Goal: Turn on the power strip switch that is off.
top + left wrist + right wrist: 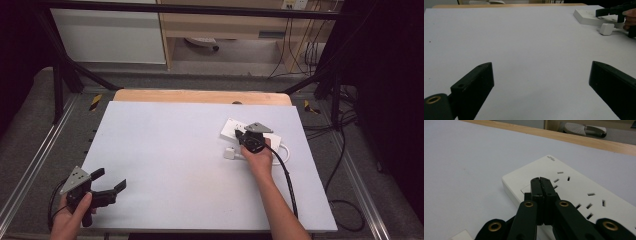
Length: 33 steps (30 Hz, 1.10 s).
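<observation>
Step in hand: the right hand-held gripper [541, 182] is pressing its tips down at the near end of the white power strip [574, 182], over what looks like the strip's switch panel; I judge this to be the switch being toggled.
Right hand-held gripper: its jaws are standing fully together, holding nothing, tips down on the strip.
Left hand-held gripper [107, 186]: it is waiting at the near left corner of the tabletop [175, 150], jaws spread wide and empty.
Power strip: it is lying flat at the far right of the tabletop.
White plug [230, 153]: it is sitting just beside the strip, cord trailing right.
Next move: probably a short firm push, then lifting straight up so the strip is not dragged.
</observation>
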Each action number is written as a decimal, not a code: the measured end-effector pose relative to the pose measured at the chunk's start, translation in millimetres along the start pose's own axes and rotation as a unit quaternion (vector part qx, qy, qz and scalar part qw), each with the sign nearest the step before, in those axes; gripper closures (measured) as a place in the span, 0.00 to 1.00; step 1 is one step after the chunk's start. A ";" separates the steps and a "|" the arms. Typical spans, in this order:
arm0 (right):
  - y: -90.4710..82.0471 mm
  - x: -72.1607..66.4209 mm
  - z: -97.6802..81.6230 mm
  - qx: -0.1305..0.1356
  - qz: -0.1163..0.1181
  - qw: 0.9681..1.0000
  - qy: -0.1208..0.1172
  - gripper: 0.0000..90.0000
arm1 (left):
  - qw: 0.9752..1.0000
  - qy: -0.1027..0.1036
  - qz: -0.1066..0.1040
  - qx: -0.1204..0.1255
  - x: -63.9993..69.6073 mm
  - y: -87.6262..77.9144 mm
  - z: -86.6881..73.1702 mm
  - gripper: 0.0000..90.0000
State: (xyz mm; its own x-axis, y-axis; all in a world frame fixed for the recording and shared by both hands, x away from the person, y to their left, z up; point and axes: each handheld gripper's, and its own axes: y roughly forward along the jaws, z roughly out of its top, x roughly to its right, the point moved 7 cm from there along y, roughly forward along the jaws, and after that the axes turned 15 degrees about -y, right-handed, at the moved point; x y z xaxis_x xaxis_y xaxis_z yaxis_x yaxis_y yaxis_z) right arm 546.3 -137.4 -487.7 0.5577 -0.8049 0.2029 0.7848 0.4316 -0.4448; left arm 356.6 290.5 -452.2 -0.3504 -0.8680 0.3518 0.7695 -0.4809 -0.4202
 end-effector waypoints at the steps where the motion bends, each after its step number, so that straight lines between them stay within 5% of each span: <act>1: -0.1 -0.2 -0.1 0.000 0.001 1.000 -0.001 1.00 | 1.000 0.000 0.000 0.000 0.0 0.0 0.0 0.07; 33: -1.7 -0.8 -0.9 0.002 0.000 1.000 0.003 1.00 | 1.000 0.002 0.000 0.000 0.1 0.0 0.0 0.07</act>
State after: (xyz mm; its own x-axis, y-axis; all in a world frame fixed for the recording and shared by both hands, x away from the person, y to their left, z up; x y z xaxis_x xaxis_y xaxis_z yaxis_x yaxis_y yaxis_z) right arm 544.3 -137.9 -487.9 0.5559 -0.8075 0.1973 0.7860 0.4333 -0.4410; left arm 356.5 290.4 -452.2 -0.3518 -0.8685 0.3491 0.7694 -0.4807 -0.4207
